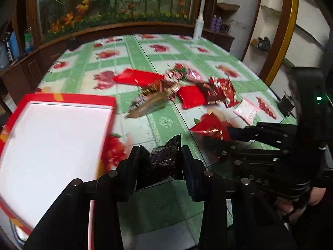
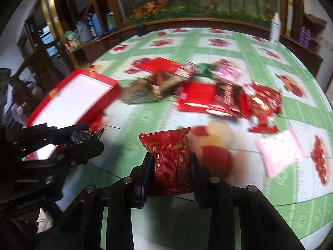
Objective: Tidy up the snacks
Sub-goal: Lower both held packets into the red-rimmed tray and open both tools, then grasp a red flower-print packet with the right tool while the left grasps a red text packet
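Note:
My left gripper [image 1: 160, 156] is shut on a black snack packet [image 1: 164, 162] and holds it above the table, just right of the red box with a white inside [image 1: 52, 137]. My right gripper [image 2: 171, 162] is shut on a red snack packet [image 2: 170, 158] above the table; that packet also shows in the left wrist view [image 1: 210, 129]. The left gripper and its black packet show at the left of the right wrist view [image 2: 87, 135]. A pile of red, brown and pink snack packets [image 1: 183, 89] lies mid-table. A pink packet [image 2: 278, 152] lies apart on the right.
The table has a green and white floral cloth [image 1: 145, 54]. A white bottle [image 1: 198, 27] stands at the far edge. A wooden cabinet rim [image 1: 124, 26] curves behind the table. Shelves with bottles [image 2: 91, 27] stand at the far left.

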Motion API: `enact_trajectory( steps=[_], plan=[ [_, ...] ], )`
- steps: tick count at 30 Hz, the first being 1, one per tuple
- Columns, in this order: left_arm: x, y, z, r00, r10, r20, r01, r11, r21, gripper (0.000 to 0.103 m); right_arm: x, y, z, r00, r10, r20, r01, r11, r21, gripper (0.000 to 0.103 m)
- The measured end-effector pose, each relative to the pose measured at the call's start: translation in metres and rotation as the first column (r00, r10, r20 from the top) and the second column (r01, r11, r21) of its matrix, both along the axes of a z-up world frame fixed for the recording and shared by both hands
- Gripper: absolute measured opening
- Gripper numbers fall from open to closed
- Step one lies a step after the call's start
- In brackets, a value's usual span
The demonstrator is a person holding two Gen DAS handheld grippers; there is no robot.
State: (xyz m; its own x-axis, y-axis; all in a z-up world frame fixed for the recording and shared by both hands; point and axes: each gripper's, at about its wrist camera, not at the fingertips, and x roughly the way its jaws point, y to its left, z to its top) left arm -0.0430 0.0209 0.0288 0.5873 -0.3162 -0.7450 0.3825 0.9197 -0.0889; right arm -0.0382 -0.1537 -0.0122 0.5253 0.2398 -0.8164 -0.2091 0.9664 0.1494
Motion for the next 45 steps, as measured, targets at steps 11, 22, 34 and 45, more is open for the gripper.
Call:
enact_trajectory(
  steps=[11,22,34,45],
  plan=[
    [-0.002,0.113,0.019,0.934,0.323,0.151,-0.334,0.941,0.055,0.050,0.021,0.114,0.033,0.973,0.206,0.108,-0.221,0.964,0.148,0.036],
    [0.013,0.138,-0.026,0.869,0.426,0.252,-0.454,0.889,0.062,0.081,0.032,0.072,0.032,0.990,0.058,0.126,-0.096,0.943,0.319,0.058],
    [0.034,0.108,-0.048,0.845,0.507,0.170,-0.535,0.801,0.268,0.081,0.013,-0.026,0.014,0.987,-0.142,0.071,0.115,0.949,0.292,0.059],
    [0.015,0.074,-0.040,0.862,0.497,0.097,-0.506,0.847,0.160,0.081,-0.008,-0.121,0.016,0.935,-0.347,0.066,0.328,0.922,0.206,0.059]
  ],
)
